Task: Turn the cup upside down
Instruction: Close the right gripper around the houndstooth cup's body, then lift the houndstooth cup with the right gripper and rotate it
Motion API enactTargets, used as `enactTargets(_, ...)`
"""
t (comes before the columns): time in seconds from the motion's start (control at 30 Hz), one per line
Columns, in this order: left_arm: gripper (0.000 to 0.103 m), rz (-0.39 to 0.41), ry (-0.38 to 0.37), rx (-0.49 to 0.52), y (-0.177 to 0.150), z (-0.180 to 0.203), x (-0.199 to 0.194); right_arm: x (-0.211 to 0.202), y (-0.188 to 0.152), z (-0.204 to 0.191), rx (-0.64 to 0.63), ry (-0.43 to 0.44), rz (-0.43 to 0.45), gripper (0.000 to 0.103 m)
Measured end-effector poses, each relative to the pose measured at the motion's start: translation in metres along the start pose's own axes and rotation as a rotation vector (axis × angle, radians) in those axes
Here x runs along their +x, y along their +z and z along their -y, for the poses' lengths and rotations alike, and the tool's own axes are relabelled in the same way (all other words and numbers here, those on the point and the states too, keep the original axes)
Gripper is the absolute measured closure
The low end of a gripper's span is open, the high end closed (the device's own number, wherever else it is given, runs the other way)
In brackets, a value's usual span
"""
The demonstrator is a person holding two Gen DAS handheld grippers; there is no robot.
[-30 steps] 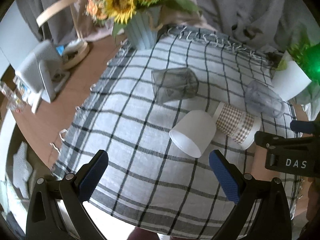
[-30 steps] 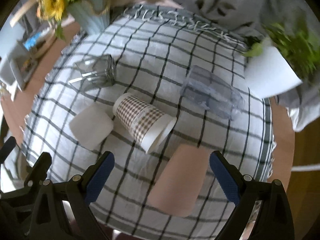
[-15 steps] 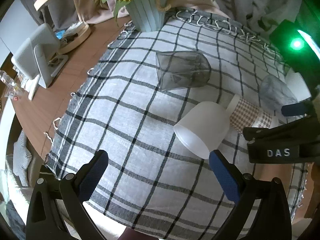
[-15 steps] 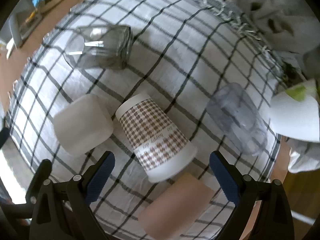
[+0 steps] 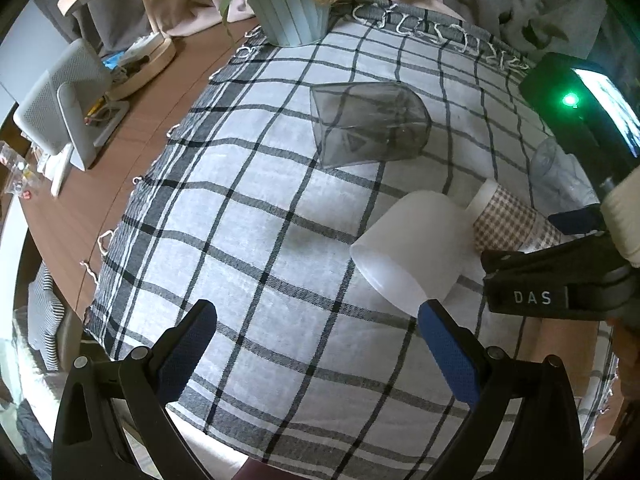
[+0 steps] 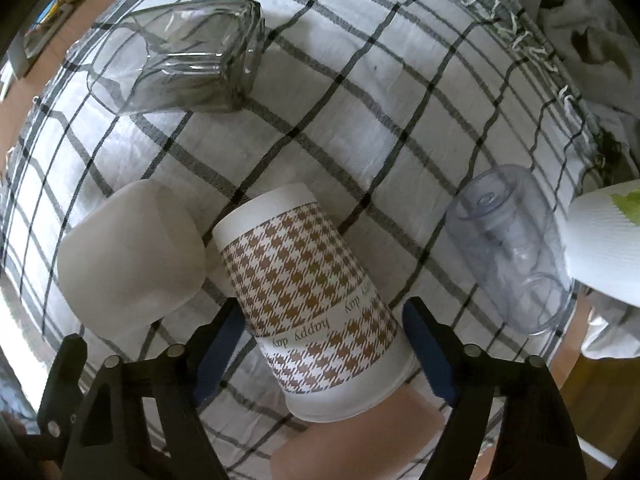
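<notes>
Fingers spread, the right gripper (image 6: 322, 344) straddles the houndstooth paper cup (image 6: 308, 292) lying on its side near the checked tablecloth's (image 6: 360, 112) front edge, apparently about to close and upend it, while the left gripper (image 5: 316, 344) hovers open beside the white cup (image 5: 412, 252).

Paper cup (image 6: 308, 284) on tablecloth (image 6: 360, 120), between plastic cup (image 6: 128, 256) and tumbler (image 6: 512, 248)
</notes>
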State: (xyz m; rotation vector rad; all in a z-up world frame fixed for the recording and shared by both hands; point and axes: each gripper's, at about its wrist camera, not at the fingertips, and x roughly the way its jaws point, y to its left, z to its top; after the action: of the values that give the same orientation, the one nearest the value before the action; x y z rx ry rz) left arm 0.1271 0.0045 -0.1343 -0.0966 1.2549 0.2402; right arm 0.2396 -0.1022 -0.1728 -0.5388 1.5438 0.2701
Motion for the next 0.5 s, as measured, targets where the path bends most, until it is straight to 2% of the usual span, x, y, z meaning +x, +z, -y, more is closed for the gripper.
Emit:
enactTargets(0.07,0.0,0.001,-0.001,0.006,-0.001,0.0,0.0,-0.001,-0.002,-0.001,0.01,-0.003,0.016,0.024)
enactTargets(0.2,0.0,0.011,-0.013,0.019,-0.004,-0.002,-0.004,-0.006,-0.016,0.004,0.058,0.02,0.053,0.032)
enactTargets(0.5,0.0,0.09,-0.034,0.097,-0.006,-0.008,-0.028,-0.045,-0.049,0.027,0.235,0.092,0.173,0.034)
